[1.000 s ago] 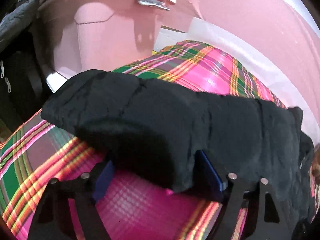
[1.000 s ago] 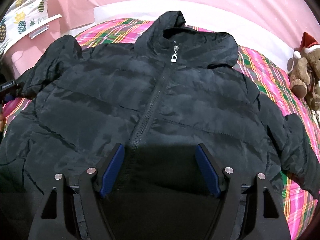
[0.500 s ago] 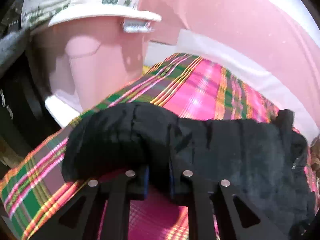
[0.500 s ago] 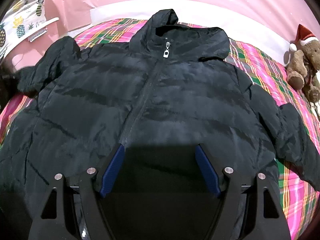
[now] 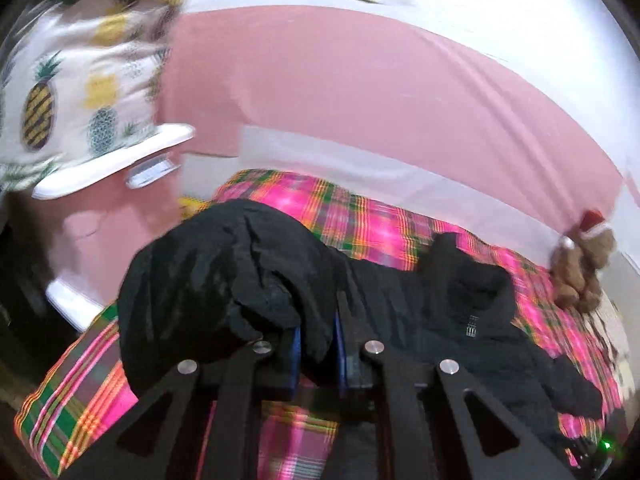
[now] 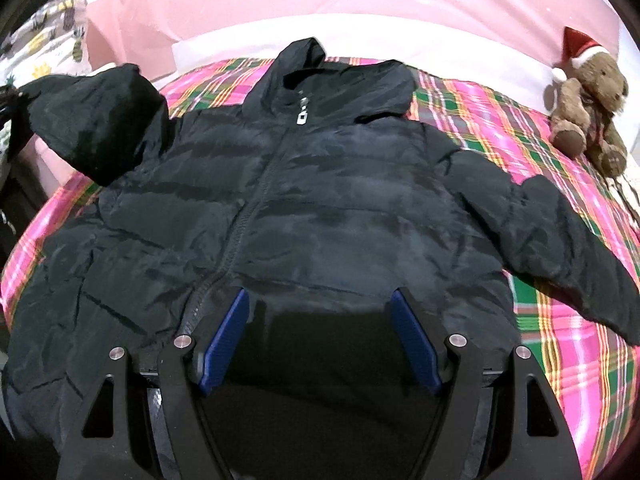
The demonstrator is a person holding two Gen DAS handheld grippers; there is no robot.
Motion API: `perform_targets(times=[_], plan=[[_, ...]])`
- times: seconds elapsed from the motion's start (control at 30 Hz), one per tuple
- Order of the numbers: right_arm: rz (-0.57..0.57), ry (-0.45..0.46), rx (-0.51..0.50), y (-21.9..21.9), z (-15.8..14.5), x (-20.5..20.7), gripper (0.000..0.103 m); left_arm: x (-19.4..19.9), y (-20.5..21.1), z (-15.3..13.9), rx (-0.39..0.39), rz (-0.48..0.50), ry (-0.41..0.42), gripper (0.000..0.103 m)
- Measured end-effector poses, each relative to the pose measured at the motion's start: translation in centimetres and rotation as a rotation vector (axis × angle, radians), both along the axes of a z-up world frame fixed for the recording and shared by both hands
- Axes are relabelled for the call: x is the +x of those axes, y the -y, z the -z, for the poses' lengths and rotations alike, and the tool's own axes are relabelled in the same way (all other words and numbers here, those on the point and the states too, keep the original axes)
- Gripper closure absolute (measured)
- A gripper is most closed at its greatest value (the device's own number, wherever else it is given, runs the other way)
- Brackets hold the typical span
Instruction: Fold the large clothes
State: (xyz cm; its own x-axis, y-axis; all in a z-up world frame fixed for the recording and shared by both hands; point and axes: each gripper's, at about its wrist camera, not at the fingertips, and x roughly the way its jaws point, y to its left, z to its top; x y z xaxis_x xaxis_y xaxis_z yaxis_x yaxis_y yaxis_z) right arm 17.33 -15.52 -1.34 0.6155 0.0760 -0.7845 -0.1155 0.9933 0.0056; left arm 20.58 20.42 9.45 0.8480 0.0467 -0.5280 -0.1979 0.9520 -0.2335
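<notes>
A black puffer jacket lies front up, zipped, on a bed with a pink plaid blanket. My left gripper is shut on the cuff end of one black sleeve and holds it raised off the blanket. In the right wrist view that lifted sleeve hangs at the upper left. My right gripper is open over the jacket's lower front, just right of the zipper, with nothing pinched between its blue pads. The other sleeve lies spread out to the right.
A brown teddy bear in a red hat sits at the bed's far right corner. A pineapple-print cloth covers a pink unit left of the bed. A pink wall runs behind the bed.
My left gripper closed on the sleeve end and lifted it up off the blanket, bunching the sleeve. The right gripper drifted a little across the jacket front and stayed open.
</notes>
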Motion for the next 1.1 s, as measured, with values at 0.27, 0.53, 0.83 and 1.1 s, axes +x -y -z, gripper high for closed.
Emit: perform_targets(times=[0.27, 0.53, 0.83, 1.1], plan=[[0.087, 0.023, 0.061, 4.5, -0.2, -1.9, 0.03, 4.1, 11.4, 1.0, 0.027, 0.235, -0.04, 0.089], [0.155, 0.011, 0.104, 8.2, 1.4, -2.6, 0.03, 7.0, 21.8, 4.9, 0.013, 0.44, -0.102, 0.076], [0.199, 0.025, 0.149, 10.6, 1.8, -3.7, 0.03, 8.5, 28.9, 7.7, -0.133, 0.618, -0.152, 0.026], [0.228, 0.084, 0.158, 11.0, -0.1, -4.2, 0.03, 6.6, 28.5, 5.8, -0.187, 0.681, -0.11, 0.018]])
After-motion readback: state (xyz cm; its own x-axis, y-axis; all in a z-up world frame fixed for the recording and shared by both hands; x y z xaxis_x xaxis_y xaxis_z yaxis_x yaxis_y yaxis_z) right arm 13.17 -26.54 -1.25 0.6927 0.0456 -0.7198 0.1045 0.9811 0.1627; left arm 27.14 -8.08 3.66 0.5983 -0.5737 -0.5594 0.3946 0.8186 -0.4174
